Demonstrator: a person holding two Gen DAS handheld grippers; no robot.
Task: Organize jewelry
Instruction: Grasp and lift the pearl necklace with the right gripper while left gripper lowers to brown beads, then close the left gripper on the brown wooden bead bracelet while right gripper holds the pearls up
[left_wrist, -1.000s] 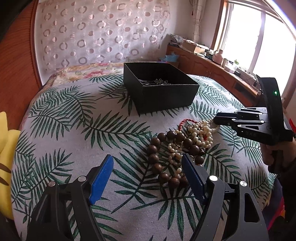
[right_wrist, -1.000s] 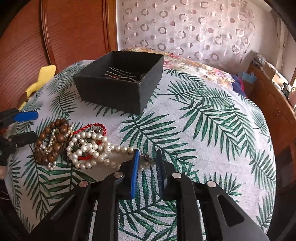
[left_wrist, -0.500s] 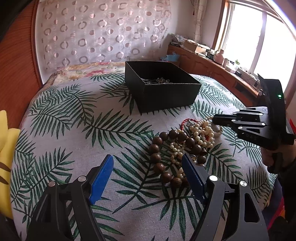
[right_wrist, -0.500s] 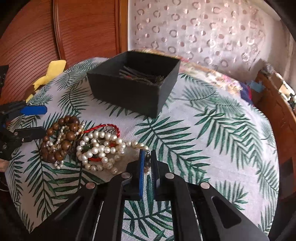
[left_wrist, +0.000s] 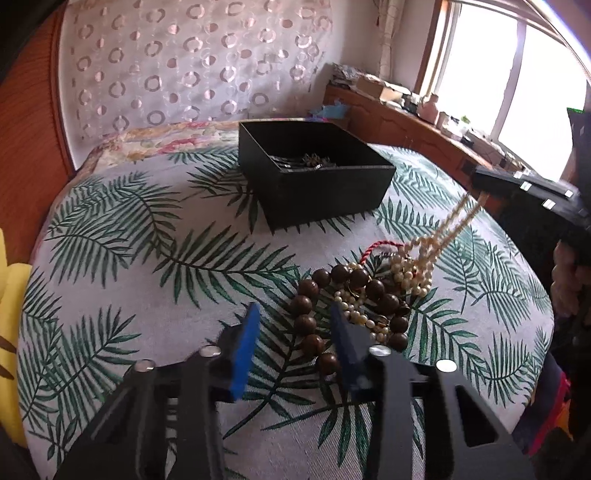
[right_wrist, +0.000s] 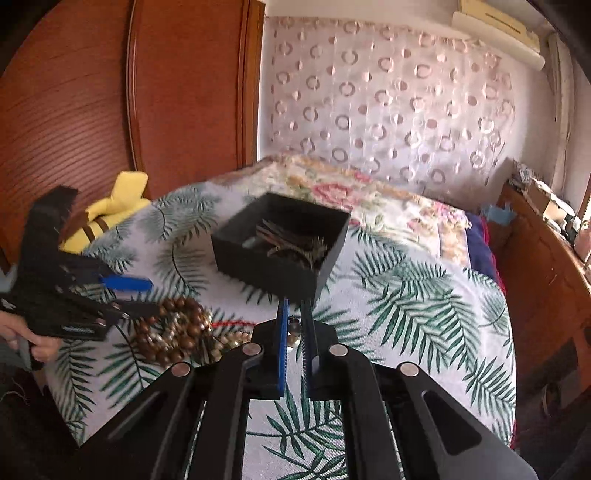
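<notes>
A pile of jewelry lies on the leaf-print cloth: a dark wooden bead bracelet (left_wrist: 314, 314), a red cord (left_wrist: 376, 247) and a pearl necklace (left_wrist: 436, 240). My right gripper (right_wrist: 294, 325) is shut on the end of the pearl necklace (right_wrist: 293, 330) and lifts its strand off the pile. It shows in the left wrist view (left_wrist: 476, 184). My left gripper (left_wrist: 295, 332) is open, low over the wooden beads' near side; it also shows in the right wrist view (right_wrist: 136, 295). A black open box (left_wrist: 317, 184) holding some jewelry stands behind the pile (right_wrist: 280, 247).
A yellow soft toy (right_wrist: 110, 210) lies at the cloth's left edge by the wooden headboard (right_wrist: 110, 110). A floral bedspread (right_wrist: 369, 199) lies behind the box. A wooden cabinet (left_wrist: 406, 125) with clutter runs under the window at the right.
My right gripper shut on the pearl necklace's end and rose, pulling the strand up off the pile. My left gripper moved forward toward the wooden beads and its jaws narrowed.
</notes>
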